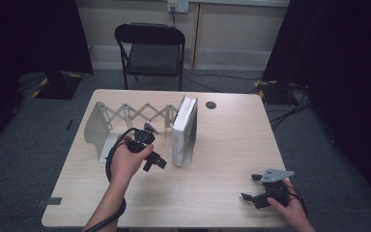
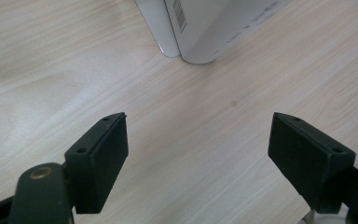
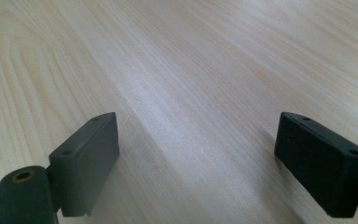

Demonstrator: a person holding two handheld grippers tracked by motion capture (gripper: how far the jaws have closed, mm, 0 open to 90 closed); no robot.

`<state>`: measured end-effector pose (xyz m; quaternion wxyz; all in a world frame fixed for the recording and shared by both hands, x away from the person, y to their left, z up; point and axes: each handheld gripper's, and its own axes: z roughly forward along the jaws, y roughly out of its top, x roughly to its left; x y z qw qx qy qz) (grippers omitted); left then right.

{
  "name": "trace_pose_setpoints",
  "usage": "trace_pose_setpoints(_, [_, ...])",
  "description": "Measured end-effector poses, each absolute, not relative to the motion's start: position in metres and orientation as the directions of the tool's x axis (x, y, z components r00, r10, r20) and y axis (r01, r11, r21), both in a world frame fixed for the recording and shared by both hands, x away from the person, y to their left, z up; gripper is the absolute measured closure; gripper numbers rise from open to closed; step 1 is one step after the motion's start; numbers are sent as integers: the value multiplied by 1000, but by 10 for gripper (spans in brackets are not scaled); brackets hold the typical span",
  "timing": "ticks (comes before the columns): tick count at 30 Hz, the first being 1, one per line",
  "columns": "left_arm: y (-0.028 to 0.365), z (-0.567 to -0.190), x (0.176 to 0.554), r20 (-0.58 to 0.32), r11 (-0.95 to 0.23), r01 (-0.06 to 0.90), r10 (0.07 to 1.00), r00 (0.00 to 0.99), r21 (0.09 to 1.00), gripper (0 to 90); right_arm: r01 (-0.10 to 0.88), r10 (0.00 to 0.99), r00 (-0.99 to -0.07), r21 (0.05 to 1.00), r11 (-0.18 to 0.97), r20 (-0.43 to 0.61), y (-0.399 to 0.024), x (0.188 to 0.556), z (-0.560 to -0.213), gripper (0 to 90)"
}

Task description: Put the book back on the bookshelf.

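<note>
A person's left tool (image 1: 157,162) hovers over the wooden worktop (image 1: 222,145), just at nine o'clock of the white books (image 1: 184,130) that stand upright near the worktop's centre. The books lean against the near end of a white folding rack (image 1: 107,123), whose scissor lattice stretches away toward nine o'clock to a curved end plate. In the left gripper view the left tool's jaws stand apart with bare wood between them and nothing in their hold, while the lower corners of the books (image 2: 200,28) show at twelve o'clock, close ahead of the jaw tips and not touching them.

The right tool (image 1: 252,186) sits low at the worktop's five o'clock corner, well apart from the books, a grey three-cornered plate on top of it. In the right gripper view its jaws gape wide over plain wood grain (image 3: 191,93) and grip nothing.

Beyond the worktop, at twelve o'clock, a black folding chair (image 1: 150,48) faces the scene on grey carpet, with cables trailing across the floor toward two o'clock.
</note>
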<state>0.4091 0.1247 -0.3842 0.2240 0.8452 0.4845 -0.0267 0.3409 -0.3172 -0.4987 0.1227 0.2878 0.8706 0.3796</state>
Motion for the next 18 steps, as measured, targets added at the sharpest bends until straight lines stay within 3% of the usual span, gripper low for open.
trace_pose_setpoints(18, [135,-402,405,-270,-417,842,815,513,342,199,408,594,-804,732,546,5,-317,341,-499,131])
